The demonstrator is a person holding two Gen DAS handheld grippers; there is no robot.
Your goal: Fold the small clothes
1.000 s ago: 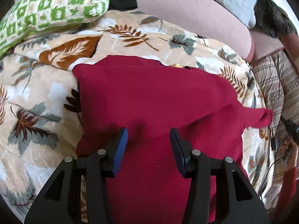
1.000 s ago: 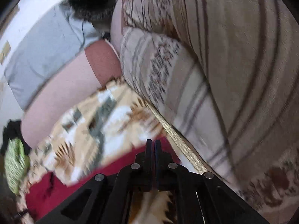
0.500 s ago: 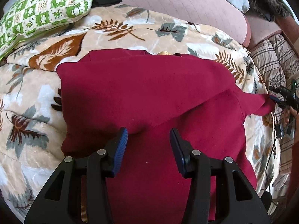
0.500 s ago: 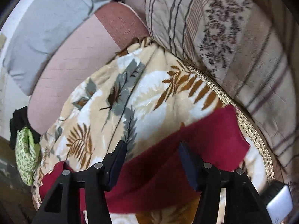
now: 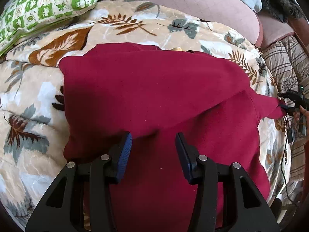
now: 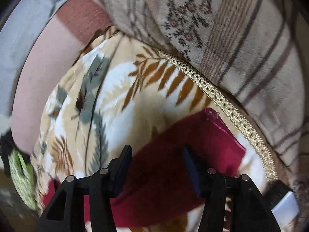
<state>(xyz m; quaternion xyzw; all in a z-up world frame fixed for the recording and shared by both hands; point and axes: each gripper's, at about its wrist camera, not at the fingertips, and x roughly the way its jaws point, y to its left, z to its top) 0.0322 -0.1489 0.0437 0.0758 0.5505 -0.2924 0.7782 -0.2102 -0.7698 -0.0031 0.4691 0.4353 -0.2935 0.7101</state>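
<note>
A dark red garment point(image 5: 154, 89) lies partly folded on a leaf-patterned blanket point(image 5: 29, 100). My left gripper point(image 5: 153, 141) is open just above the garment's folded edge, holding nothing. My right gripper point(image 6: 157, 154) is open, its jaws standing either side of the garment's sleeve point(image 6: 195, 139) near the sleeve end. In the left wrist view the right gripper point(image 5: 289, 100) shows at the far right by the sleeve tip point(image 5: 274, 108).
A green checked pillow point(image 5: 44, 5) lies at the back left. A pink cushion point(image 5: 193, 2) runs along the back. A striped floral quilt point(image 6: 231, 38) rises to the right beyond the blanket's gold braided edge point(image 6: 222, 100). A cable point(image 5: 285, 174) hangs at right.
My right gripper has opened from shut and dropped onto the sleeve end. My left gripper has stayed open over the garment, with the view shifting slightly.
</note>
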